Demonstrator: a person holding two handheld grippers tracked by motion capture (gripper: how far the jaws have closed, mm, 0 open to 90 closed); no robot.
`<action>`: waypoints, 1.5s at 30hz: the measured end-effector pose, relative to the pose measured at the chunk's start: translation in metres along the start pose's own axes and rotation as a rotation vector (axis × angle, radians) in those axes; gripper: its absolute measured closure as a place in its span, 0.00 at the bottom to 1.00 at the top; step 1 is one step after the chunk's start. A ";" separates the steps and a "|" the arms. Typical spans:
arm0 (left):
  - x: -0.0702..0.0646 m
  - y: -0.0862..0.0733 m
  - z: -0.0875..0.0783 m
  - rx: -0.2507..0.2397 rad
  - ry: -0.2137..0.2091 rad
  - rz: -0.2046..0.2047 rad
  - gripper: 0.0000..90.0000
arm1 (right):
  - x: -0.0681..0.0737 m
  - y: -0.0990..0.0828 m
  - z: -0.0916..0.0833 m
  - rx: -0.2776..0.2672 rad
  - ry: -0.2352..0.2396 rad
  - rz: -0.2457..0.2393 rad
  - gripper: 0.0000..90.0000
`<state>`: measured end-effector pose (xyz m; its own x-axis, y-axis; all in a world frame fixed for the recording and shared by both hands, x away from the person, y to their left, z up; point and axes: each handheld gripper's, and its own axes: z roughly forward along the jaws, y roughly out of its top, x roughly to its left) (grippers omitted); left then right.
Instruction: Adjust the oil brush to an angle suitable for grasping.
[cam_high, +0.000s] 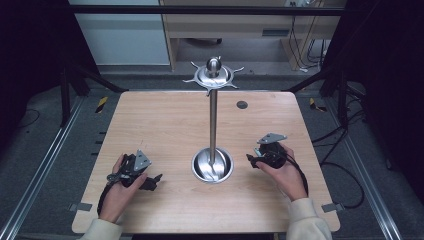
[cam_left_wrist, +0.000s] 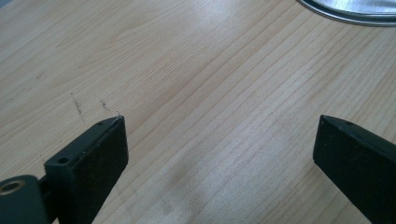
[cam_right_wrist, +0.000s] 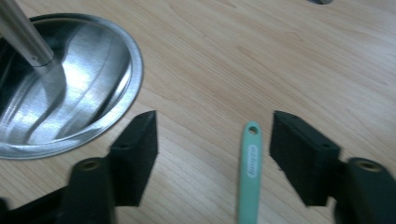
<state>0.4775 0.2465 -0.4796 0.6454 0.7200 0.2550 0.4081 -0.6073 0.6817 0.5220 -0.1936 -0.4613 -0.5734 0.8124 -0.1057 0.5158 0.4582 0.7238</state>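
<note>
A metal stand rises mid-table: a round dish base (cam_high: 201, 168), a thin pole (cam_high: 213, 120) and a crown of hooks (cam_high: 213, 75) on top. My left gripper (cam_high: 154, 182) lies left of the base, open, with bare wood between its jaws (cam_left_wrist: 222, 123). The base rim (cam_left_wrist: 355, 11) shows at the top right of the left gripper view. My right gripper (cam_high: 251, 161) sits right of the base, jaws open (cam_right_wrist: 215, 116). A mint-green handle with a hole at its tip (cam_right_wrist: 251, 172) lies flat on the wood between them, nearer the right jaw, with a gap on both sides.
The wooden table (cam_high: 165, 125) has a small dark round grommet (cam_high: 242, 104) behind the pole to the right. Dark rails and cables run on the floor around the table. The base dish (cam_right_wrist: 126, 93) lies close to the right gripper's left jaw.
</note>
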 end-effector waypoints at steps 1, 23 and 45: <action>0.000 0.000 0.000 0.004 -0.002 0.002 0.03 | 0.002 0.001 0.002 0.010 0.004 -0.001 0.49; 0.000 0.000 0.000 0.008 0.000 0.010 0.03 | 0.003 -0.005 0.018 0.137 -0.070 -0.053 1.00; -0.001 0.001 0.000 0.008 -0.002 0.014 0.03 | -0.012 -0.015 0.022 0.232 -0.166 0.044 1.00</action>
<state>0.4772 0.2455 -0.4795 0.6527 0.7105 0.2630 0.4039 -0.6200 0.6726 0.5358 -0.2023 -0.4858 -0.4450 0.8726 -0.2011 0.6810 0.4756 0.5569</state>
